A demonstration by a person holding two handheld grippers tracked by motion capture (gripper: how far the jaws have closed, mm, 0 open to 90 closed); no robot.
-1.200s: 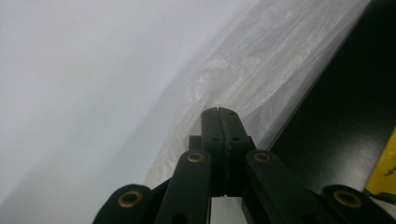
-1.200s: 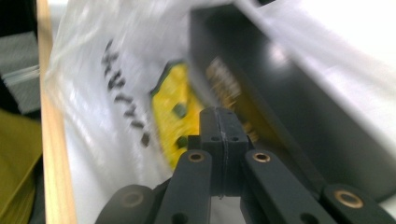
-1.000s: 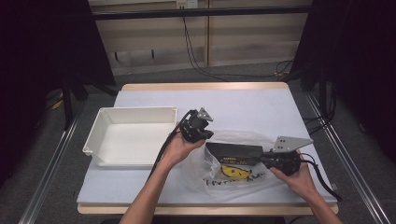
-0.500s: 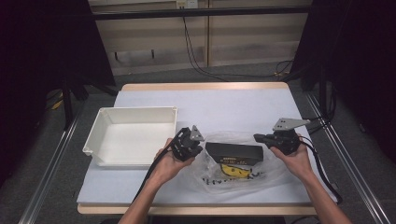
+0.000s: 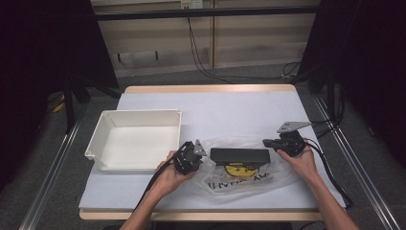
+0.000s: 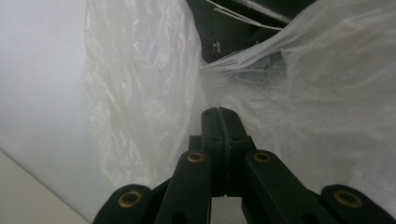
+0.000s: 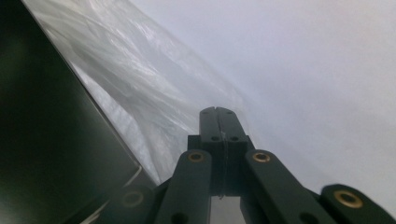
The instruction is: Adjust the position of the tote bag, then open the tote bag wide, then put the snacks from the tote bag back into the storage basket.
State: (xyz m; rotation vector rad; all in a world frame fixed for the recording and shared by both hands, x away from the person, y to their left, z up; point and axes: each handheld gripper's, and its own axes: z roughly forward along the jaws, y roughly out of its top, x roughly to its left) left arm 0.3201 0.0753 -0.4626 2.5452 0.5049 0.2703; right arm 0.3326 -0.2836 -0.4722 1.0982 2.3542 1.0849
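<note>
Between the two grippers lies a clear plastic bag (image 5: 239, 175) on the white table (image 5: 230, 108), and a flat black box (image 5: 240, 155) rests across its upper part with a yellow round label (image 5: 238, 168) just below it. Compared with a second ago, both hands have come down and spread apart: the left gripper (image 5: 190, 158) has dropped from above the bag to its left edge, and the right gripper (image 5: 280, 143) has slid out from over the box to the bag's right edge — a hand at each end, which I read as getting ready to open or lift the bag.

Both pairs of jaws are pressed fully together with nothing between them. Straight ahead of the left jaws the crinkled film bunches up, with the black box beyond it; off to the left of the right jaws the box's dark side looms, the film running past their tips. No grip on the bag yet.

Dark print shows on the bag, upside down from here — too small to read. The white tray (image 5: 136, 139) stands empty beyond the left gripper.
</note>
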